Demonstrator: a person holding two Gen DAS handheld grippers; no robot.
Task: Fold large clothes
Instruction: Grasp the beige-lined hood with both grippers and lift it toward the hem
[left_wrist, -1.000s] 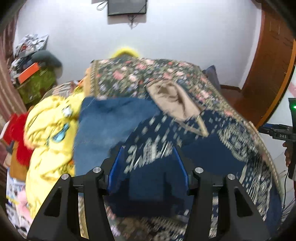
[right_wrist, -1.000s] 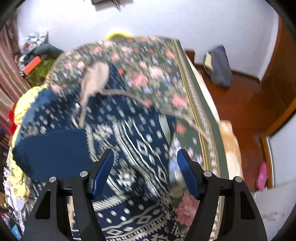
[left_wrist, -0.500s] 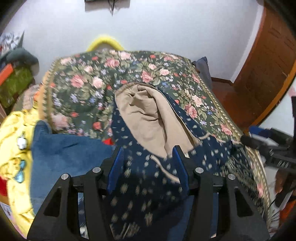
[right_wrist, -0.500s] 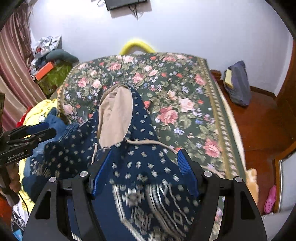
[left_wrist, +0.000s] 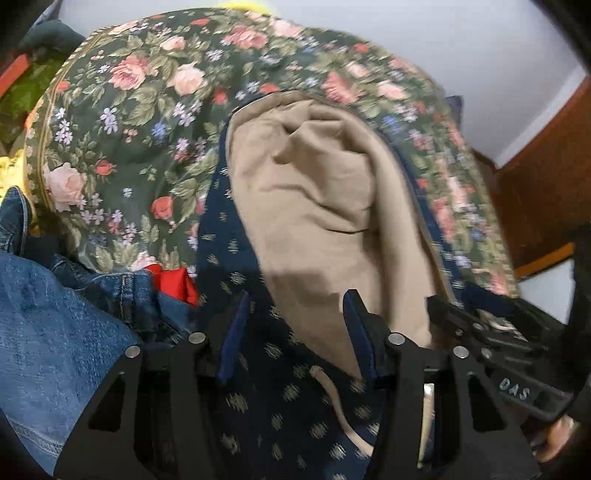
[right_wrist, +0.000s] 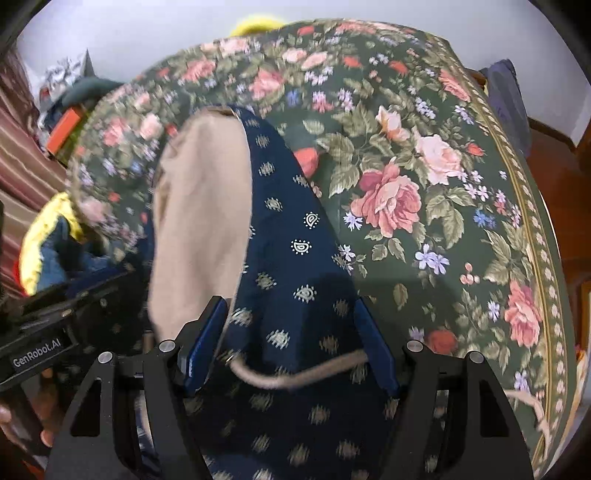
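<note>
A navy patterned hoodie (left_wrist: 258, 369) with a tan-lined hood (left_wrist: 317, 206) lies on the floral bedspread (left_wrist: 122, 122). My left gripper (left_wrist: 295, 317) is open, its fingers wide over the hood's base. The hoodie (right_wrist: 291, 251) also shows in the right wrist view with its tan lining (right_wrist: 199, 221) and a tan drawstring (right_wrist: 295, 373). My right gripper (right_wrist: 291, 325) is open over the navy cloth beside the hood. The two grippers are close together; each sees the other at its frame edge.
Blue jeans (left_wrist: 55, 332) and a red cloth (left_wrist: 177, 284) lie left of the hoodie. Yellow clothing (right_wrist: 51, 229) sits at the bed's left edge. The bedspread's (right_wrist: 424, 184) right edge drops to a wooden floor with a dark bag (right_wrist: 506, 96).
Both grippers have moved forward and down toward the hood, which now fills the views. The hoodie's body has dropped below the frames. Both jaws stay wide.
</note>
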